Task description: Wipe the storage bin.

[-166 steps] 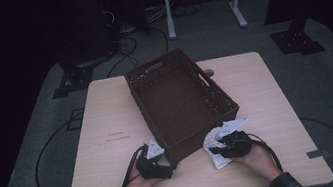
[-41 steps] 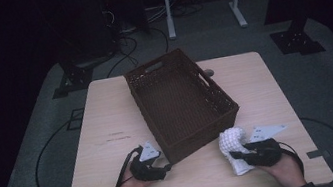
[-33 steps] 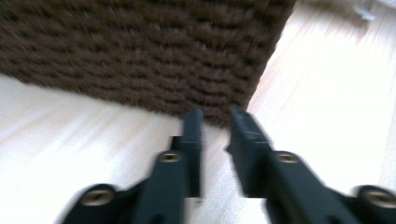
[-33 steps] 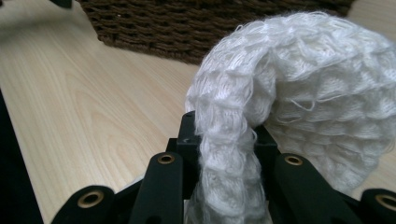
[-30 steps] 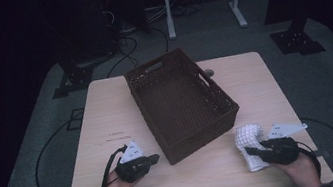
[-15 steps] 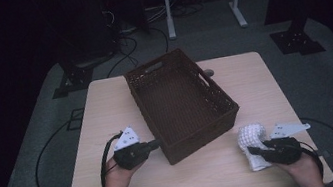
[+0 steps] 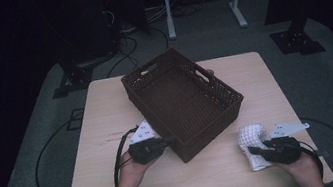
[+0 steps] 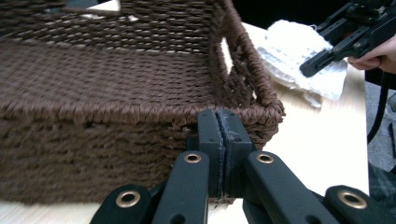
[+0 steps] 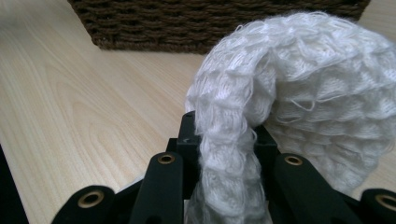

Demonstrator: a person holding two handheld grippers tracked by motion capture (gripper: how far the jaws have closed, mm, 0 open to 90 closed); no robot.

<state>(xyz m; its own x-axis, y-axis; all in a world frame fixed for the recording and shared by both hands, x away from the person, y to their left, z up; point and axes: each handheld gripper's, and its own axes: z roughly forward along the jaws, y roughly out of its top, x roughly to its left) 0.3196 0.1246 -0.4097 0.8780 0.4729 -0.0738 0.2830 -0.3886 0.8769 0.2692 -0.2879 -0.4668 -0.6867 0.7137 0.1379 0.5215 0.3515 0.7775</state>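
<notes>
at the near right edge of the desk (image 7: 207,173) the right tool (image 7: 257,152) pinches a white knitted cloth (image 7: 252,143), which bunches up over its jaws. across the desk, the left tool (image 7: 169,142), jaws pressed together on nothing, touches the near corner of the brown woven basket (image 7: 183,98) in the desk's middle.

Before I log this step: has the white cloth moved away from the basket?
Yes. The white cloth, clamped in the right gripper, has shifted right, from against the basket toward the table's right edge.
</notes>
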